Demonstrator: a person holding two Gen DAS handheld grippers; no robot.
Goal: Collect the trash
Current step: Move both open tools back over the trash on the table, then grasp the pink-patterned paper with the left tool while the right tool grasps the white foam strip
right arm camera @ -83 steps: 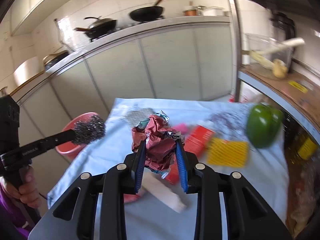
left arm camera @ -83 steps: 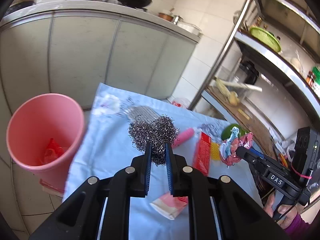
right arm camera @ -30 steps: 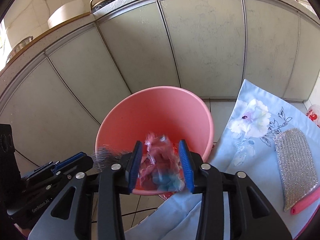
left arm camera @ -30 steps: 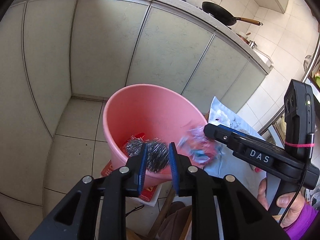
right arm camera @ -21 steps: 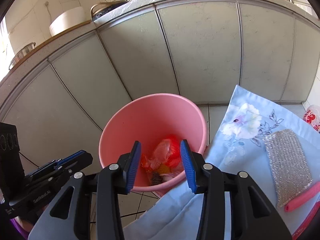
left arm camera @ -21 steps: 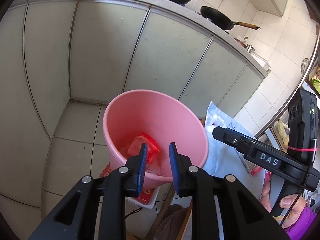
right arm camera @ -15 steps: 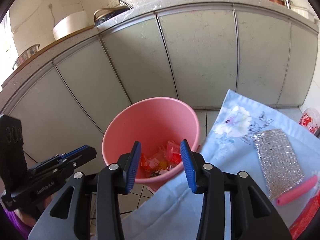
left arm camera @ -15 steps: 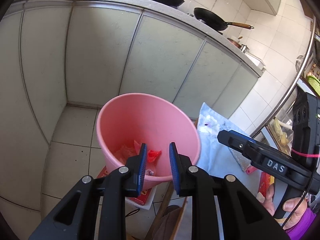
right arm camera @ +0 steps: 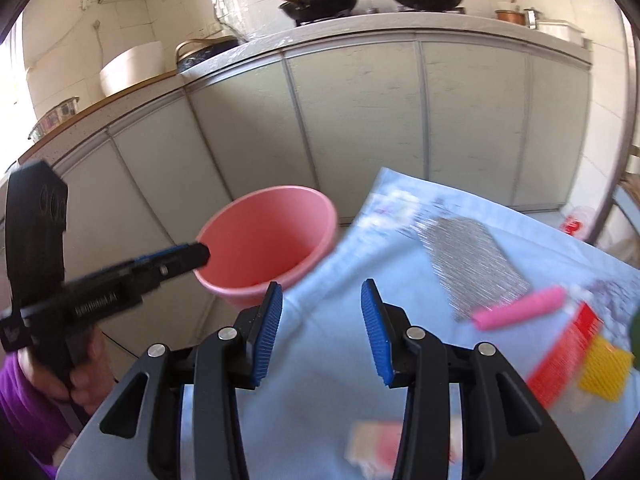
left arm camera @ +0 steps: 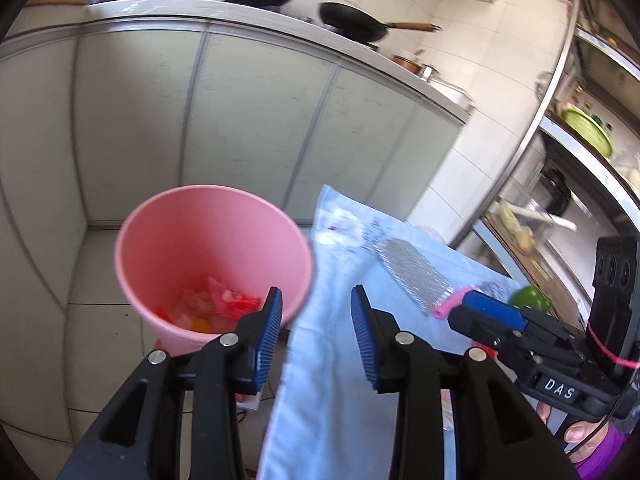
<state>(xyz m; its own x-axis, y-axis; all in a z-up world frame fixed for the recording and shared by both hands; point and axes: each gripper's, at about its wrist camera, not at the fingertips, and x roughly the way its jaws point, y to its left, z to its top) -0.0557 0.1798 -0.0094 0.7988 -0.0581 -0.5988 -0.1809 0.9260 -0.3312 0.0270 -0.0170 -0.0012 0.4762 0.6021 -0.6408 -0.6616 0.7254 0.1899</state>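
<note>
A pink bucket [left arm camera: 212, 240] stands on the tiled floor beside a table with a light blue cloth [left arm camera: 332, 360]; red and orange wrappers [left arm camera: 216, 308] lie in its bottom. My left gripper [left arm camera: 316, 336] hovers over the cloth's edge next to the bucket, its jaws opening with nothing between them. The right gripper [right arm camera: 322, 324] is open and empty above the cloth, and also shows at the right of the left wrist view [left arm camera: 488, 312]. On the cloth lie a silver scouring pad [right arm camera: 472, 264], a pink stick [right arm camera: 520, 312], a red packet [right arm camera: 564, 356], a yellow mesh piece [right arm camera: 604, 368] and a blurred red-and-white wrapper [right arm camera: 380, 448].
Grey-green cabinet doors [left arm camera: 200, 120] under a counter with black pans [left arm camera: 352, 26] stand behind the bucket. A metal shelf rack [left arm camera: 580, 140] rises at the right. A green pepper [left arm camera: 530, 298] sits on the table. A hand in a purple sleeve [right arm camera: 24, 384] holds the left gripper.
The steel wool and the crumpled wrapper dropped from the grippers into the bucket. Both grippers then swung right, from over the bucket toward the table, and the left jaws widened.
</note>
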